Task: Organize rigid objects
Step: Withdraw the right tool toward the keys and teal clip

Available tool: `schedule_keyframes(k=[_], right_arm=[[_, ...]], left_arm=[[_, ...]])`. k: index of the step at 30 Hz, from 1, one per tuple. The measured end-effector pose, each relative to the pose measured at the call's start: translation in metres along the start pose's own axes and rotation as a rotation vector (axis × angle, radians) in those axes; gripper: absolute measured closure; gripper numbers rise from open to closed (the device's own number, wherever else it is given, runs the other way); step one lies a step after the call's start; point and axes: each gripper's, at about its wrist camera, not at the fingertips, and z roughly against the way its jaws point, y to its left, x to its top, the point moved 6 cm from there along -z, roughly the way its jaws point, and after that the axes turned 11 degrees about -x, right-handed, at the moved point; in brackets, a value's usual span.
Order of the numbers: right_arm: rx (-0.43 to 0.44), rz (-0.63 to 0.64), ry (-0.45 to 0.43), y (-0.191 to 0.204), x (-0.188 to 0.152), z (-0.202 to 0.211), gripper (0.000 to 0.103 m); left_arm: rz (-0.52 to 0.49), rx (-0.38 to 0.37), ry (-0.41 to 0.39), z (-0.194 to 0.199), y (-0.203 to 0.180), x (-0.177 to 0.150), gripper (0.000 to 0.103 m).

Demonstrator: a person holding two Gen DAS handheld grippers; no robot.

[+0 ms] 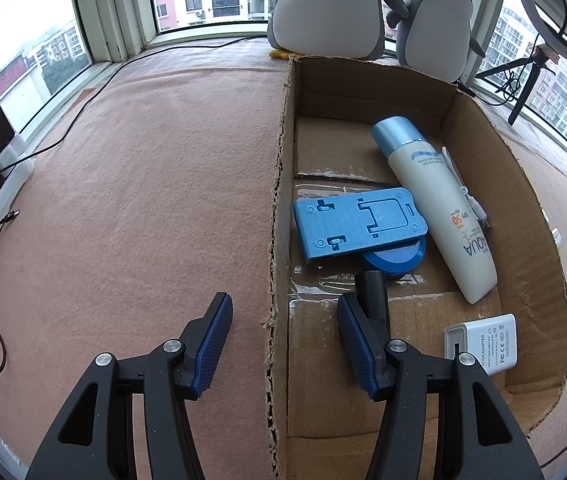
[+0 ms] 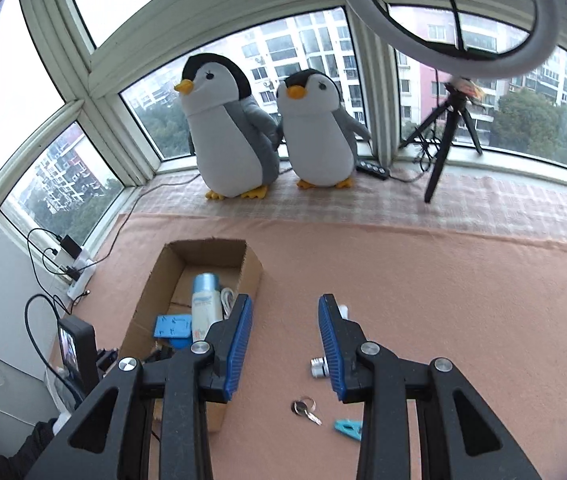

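Cardboard box [image 1: 475,120] torn left wall between wide-open, empty left gripper [image 1: 283,344], right gripper [image 2: 285,344] agape over bare blanket [image 2: 443,300]

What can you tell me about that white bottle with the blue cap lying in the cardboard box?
The sunscreen tube is white plastic with a pale blue cap, printed "AQUA" and "SPF 50". It lies flat on the floor of the cardboard box, cap toward the window, flat crimped end toward the camera. A white cable lies against its right side; the blue plastic stand sits just left of it.

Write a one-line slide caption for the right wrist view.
Open right gripper above keys, a clothespin and a silver cylinder, beside the cardboard box.
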Motion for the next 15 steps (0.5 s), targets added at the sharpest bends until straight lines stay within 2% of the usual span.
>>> schedule_keyframes(k=[3, 9, 15], right_arm=[[-0.031, 0.005, 0.026, -0.008, -0.019, -0.003, 0.066], [-0.051, 0.010, 0.108, -0.018, -0.062, -0.017, 0.066], [-0.032, 0.031, 0.167, -0.010, -0.085, -0.042, 0.066]], left_arm=[[-0.005, 0.000, 0.002, 0.000, -0.001, 0.000, 0.044], [-0.007, 0.001, 0.001, 0.000, -0.001, -0.001, 0.044], [-0.008, 0.001, 0.001, 0.001, -0.001, -0.001, 0.044]])
